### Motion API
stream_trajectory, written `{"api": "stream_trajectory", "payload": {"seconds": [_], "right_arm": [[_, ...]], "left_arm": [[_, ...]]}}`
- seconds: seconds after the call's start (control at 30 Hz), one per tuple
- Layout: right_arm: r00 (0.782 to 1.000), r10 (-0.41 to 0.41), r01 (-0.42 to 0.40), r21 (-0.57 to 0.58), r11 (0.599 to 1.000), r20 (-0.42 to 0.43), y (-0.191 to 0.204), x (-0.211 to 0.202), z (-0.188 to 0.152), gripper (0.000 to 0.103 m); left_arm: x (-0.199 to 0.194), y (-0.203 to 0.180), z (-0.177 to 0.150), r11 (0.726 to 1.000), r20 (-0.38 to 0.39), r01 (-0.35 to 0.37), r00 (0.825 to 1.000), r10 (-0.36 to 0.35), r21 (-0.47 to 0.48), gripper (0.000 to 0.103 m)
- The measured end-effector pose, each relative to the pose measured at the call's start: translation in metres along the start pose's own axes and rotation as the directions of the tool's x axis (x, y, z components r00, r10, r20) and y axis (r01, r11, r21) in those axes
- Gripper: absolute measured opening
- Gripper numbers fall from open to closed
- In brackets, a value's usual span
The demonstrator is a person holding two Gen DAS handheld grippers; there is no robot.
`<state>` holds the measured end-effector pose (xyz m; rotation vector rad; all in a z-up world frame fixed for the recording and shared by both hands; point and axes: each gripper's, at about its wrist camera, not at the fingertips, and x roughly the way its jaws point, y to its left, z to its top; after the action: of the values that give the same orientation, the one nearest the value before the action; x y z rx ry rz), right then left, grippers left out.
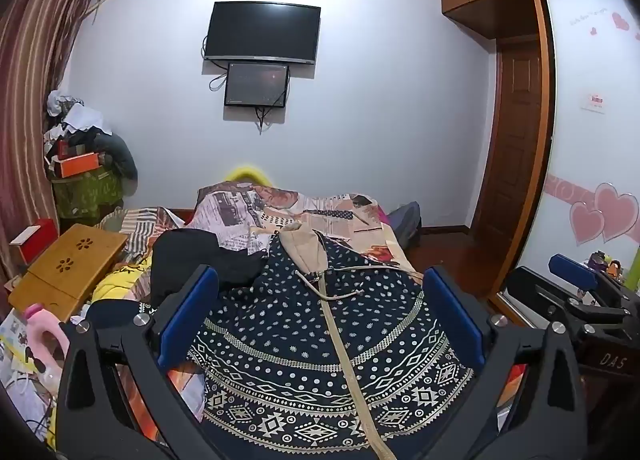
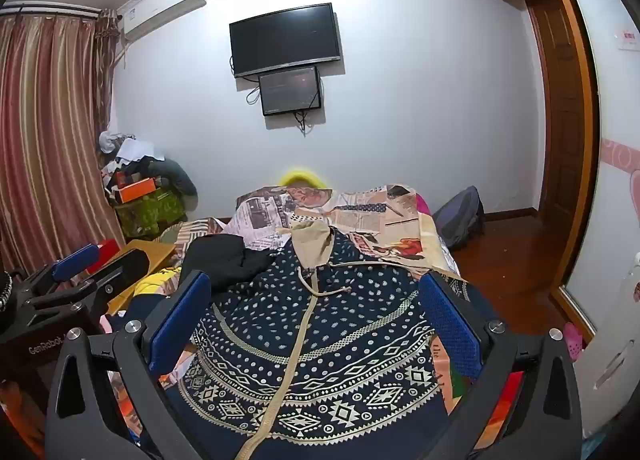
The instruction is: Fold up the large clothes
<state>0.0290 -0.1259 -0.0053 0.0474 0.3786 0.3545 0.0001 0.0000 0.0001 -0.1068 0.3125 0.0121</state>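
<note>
From the left wrist: the left tool (image 1: pixel 320 324) hovers with its blue pads spread as wide as they go and nothing between them, pointed slightly down at a navy patterned hooded garment (image 1: pixel 320 360) spread zip-up on the bed (image 1: pixel 384 236). Its beige hood (image 1: pixel 302 248) lies toward 12 o'clock and the hem toward 6. A black garment (image 1: pixel 192 260) sits at 10 o'clock, touching the navy one; a careless pinch there could gather both. The drawstring (image 1: pixel 340 294) trails loose across the chest and may snag a pad.

From the right wrist: the right tool (image 2: pixel 316 324) is likewise fully spread and empty above the same garment (image 2: pixel 320 360), with the left tool (image 2: pixel 76 268) at 9 o'clock, just beside it. So close together, the two could collide when reaching for the edges. The wooden lap desk (image 2: pixel 156 256) at 10 o'clock crowds the bed, leaving little room to fold. A shallow pinch may also lift only the top layer.
</note>
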Motion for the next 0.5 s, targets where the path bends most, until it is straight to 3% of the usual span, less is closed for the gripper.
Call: {"api": "stream_trajectory", "payload": {"seconds": [0.5], "right_arm": [[1.0,0.001,-0.001,0.004,1.0,-0.004,-0.001,0.0,-0.002,0.103]], "left_arm": [[0.007,0.001,-0.004,1.0,-0.013,-0.016,1.0,0.016,0.004,0.103]]}}
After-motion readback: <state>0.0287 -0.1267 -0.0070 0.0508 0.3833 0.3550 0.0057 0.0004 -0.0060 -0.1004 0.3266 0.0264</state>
